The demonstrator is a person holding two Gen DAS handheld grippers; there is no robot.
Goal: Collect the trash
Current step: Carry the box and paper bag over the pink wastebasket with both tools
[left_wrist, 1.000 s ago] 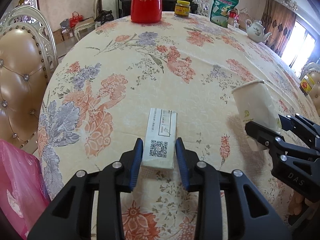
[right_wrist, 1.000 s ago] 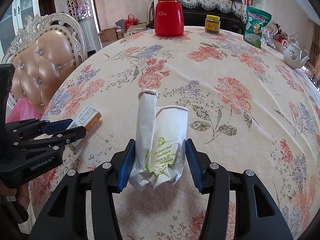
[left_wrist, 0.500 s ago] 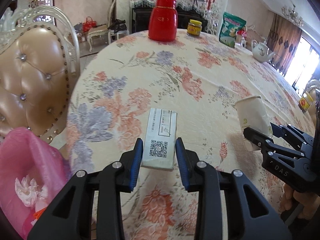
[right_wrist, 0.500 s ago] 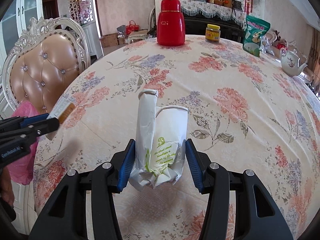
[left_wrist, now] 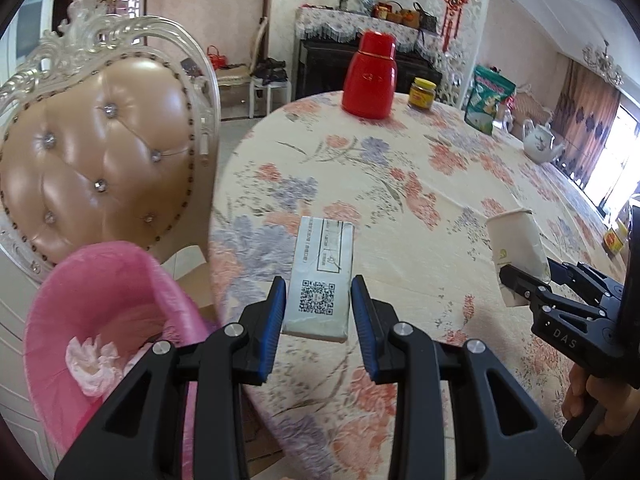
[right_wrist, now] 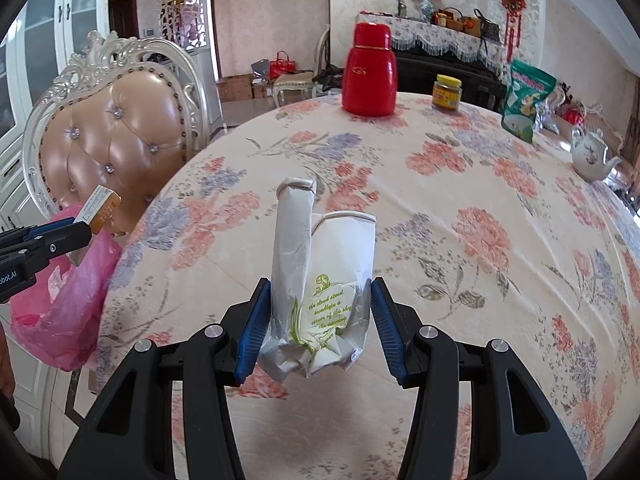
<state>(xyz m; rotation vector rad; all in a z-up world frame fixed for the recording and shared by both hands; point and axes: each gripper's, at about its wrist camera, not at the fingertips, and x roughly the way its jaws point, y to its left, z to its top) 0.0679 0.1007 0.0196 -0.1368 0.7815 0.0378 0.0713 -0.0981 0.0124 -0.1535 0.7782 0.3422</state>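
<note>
Both pieces of trash are picked up and on their way to the pink plastic bag hanging beside the desk. The left tongs squeeze a small flat white cardboard box near the bag's mouth, and the right tongs squeeze a crushed white paper cup over the desk. Next, I think, the box must go over the bag and be let go.
</note>
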